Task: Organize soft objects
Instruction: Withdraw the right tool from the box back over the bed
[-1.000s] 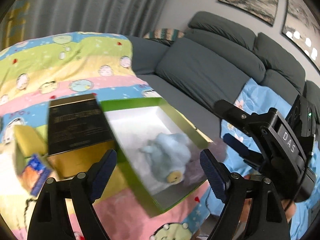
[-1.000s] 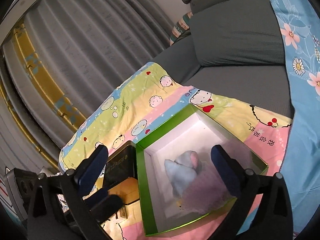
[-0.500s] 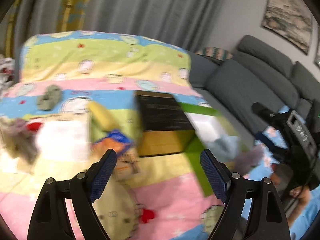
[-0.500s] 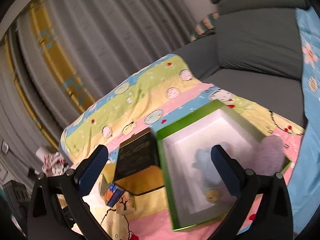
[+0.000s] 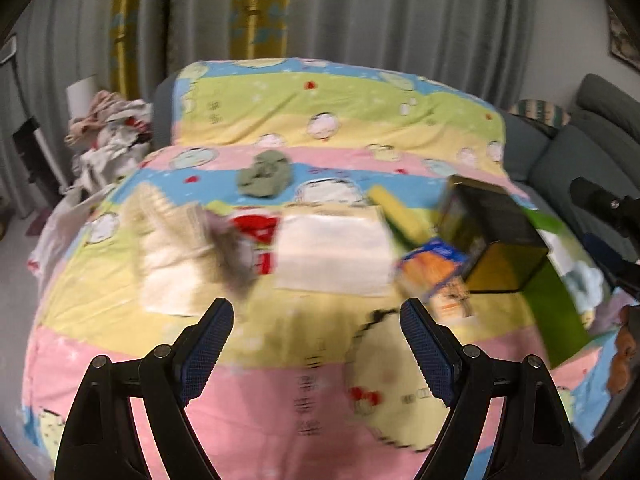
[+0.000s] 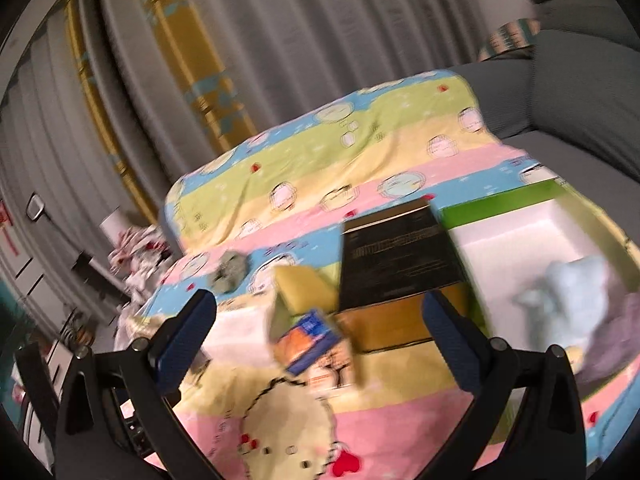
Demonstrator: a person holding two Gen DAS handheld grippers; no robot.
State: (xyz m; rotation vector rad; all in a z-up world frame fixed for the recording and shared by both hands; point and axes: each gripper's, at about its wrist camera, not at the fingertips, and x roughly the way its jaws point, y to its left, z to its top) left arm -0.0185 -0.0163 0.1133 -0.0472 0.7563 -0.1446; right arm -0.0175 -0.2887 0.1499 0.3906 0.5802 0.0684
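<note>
Plush toy (image 6: pixel 576 292), pale blue and fluffy, lies in the white-lined green box (image 6: pixel 500 200) at the far right. Both claws, left (image 5: pixel 316 344) and right (image 6: pixel 320 340), gape wide and empty over the striped cartoon quilt (image 5: pixel 280 400). Beyond them sit a flat white cloth (image 5: pixel 336 256), a crumpled green rag (image 5: pixel 264 178) and a black-topped gold carton (image 6: pixel 396 256) touching the box.

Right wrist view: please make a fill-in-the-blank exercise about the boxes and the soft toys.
1. The pale blue plush toy lies inside the ____ box.
2. The box with the black top stands directly to the ____ of the box that holds the toy.
3. The jaws of the right hand-held gripper are ____ and hold nothing.

Missing words: green; left; open
</note>
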